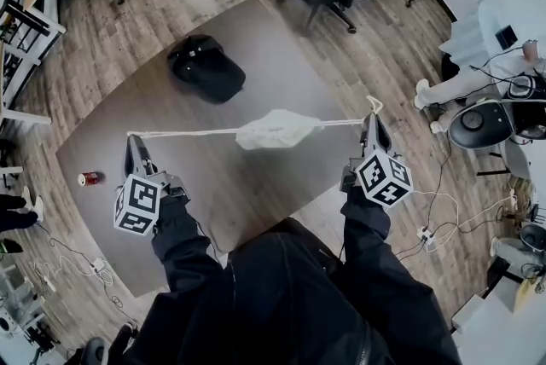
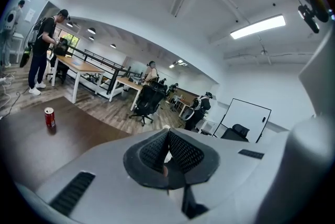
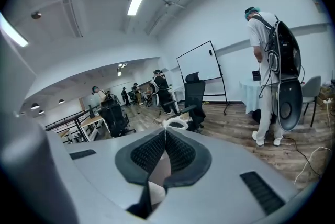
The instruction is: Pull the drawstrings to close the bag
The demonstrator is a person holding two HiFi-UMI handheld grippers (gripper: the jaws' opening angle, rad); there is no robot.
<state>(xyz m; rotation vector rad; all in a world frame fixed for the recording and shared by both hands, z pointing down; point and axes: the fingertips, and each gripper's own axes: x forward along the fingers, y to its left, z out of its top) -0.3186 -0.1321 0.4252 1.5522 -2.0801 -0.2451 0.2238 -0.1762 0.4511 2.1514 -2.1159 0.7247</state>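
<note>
There are 1 bag [image 1: 275,130], 2 drawstrings [image 1: 183,133] [image 1: 341,123], 2 claws [image 1: 130,136] [image 1: 373,118], 1 red can [image 1: 88,178], perhaps 1 black cap [image 1: 206,69].

The left hand-held gripper [image 2: 167,135] pinches a white drawstring [image 2: 167,126], red can [image 2: 49,117] beyond.

I see a dark brown worktop [image 1: 247,193]. A red can [image 1: 88,178] stands by its left edge. A black cap [image 1: 205,69] lies well beyond the can, to the can's right.
</note>
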